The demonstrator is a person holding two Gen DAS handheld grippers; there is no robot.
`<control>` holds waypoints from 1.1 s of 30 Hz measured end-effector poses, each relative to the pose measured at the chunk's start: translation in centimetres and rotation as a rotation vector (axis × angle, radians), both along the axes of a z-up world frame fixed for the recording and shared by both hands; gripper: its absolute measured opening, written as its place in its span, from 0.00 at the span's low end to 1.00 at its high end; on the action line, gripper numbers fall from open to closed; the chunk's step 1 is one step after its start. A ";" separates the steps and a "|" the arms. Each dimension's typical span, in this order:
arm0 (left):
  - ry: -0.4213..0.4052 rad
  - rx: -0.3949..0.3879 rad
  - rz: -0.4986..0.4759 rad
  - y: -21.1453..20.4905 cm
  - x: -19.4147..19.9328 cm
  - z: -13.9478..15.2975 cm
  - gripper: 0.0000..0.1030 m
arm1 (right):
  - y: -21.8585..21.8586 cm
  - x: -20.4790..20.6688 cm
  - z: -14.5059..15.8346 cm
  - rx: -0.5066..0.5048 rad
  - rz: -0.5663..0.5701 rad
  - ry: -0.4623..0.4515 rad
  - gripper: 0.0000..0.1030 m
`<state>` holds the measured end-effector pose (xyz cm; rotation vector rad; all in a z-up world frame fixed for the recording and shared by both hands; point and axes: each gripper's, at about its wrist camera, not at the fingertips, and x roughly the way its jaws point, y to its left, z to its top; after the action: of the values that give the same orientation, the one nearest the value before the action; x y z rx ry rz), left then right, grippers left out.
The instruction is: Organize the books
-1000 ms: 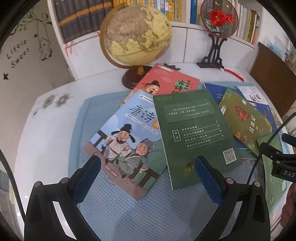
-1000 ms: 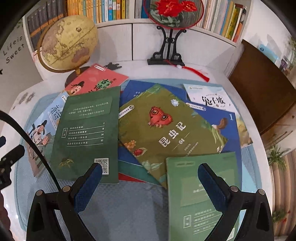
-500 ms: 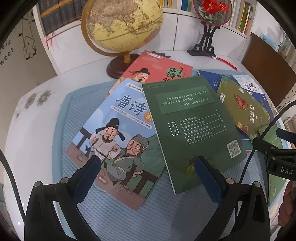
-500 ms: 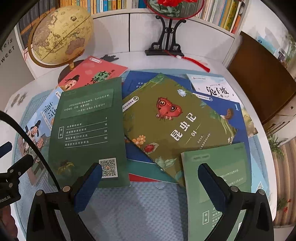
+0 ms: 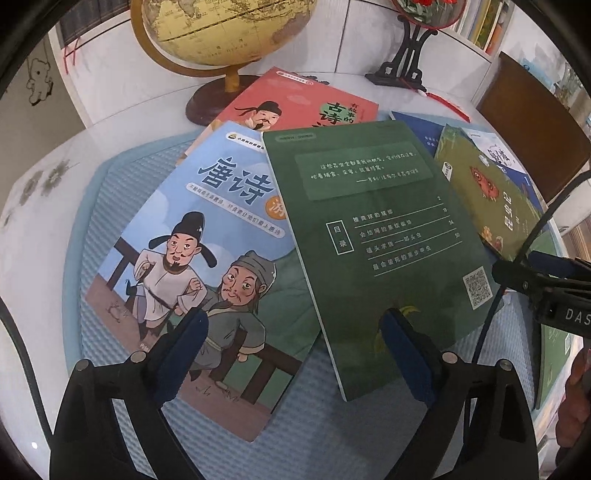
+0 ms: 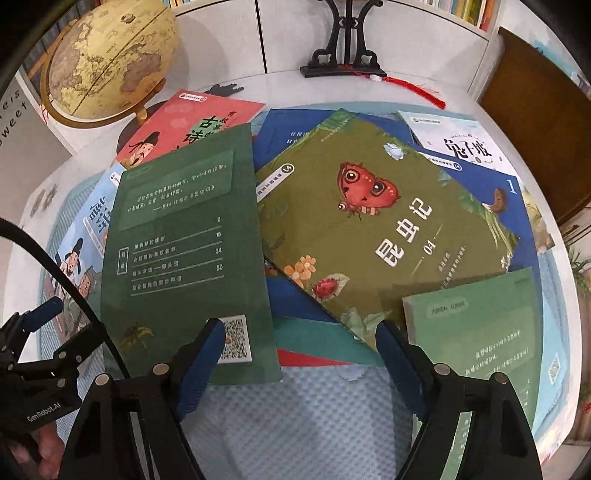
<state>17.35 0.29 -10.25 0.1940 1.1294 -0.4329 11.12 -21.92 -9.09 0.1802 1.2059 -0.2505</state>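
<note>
Several books lie overlapping on a light blue mat (image 5: 314, 428). A blue poetry book (image 5: 192, 236) with two cartoon men lies left, partly under a dark green book (image 5: 380, 229); a red book (image 5: 295, 99) sits behind them. My left gripper (image 5: 293, 319) hovers over the near edges of these two, jaws closing with nothing pressed between the pads. In the right wrist view my right gripper (image 6: 300, 329), jaws also closing, hangs above the near edge of the pile, between the dark green book (image 6: 184, 251) and a light green book (image 6: 480, 332). An olive insect book (image 6: 369, 229) lies beyond.
A globe (image 5: 221, 33) on a wooden base and a black fan stand (image 6: 343, 51) stand at the back of the white table (image 5: 44, 229). A white book (image 6: 461, 147) and blue books lie far right. A brown panel (image 6: 535, 122) borders the right; shelves behind.
Both grippers have come down closer to the books, which now look larger. Each pair of jaws has narrowed a little. The books have not moved.
</note>
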 end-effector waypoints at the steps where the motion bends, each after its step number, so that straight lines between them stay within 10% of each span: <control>1: -0.001 0.002 0.000 0.0 0.0 0.0 0.91 | 0.0 0.2 0.0 0.000 0.003 0.000 0.79; 22: 0.053 -0.049 -0.087 -1.8 -0.4 -1.0 0.63 | 0.9 1.4 -1.6 0.083 0.063 0.029 0.55; 33: 0.064 -0.064 -0.150 -2.7 -2.6 -1.1 0.62 | -0.6 -0.8 -2.0 0.434 0.110 0.006 0.55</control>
<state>14.70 -2.45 -11.31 0.2103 1.1656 -0.6113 10.29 -22.56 -11.10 0.4887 1.2605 0.1109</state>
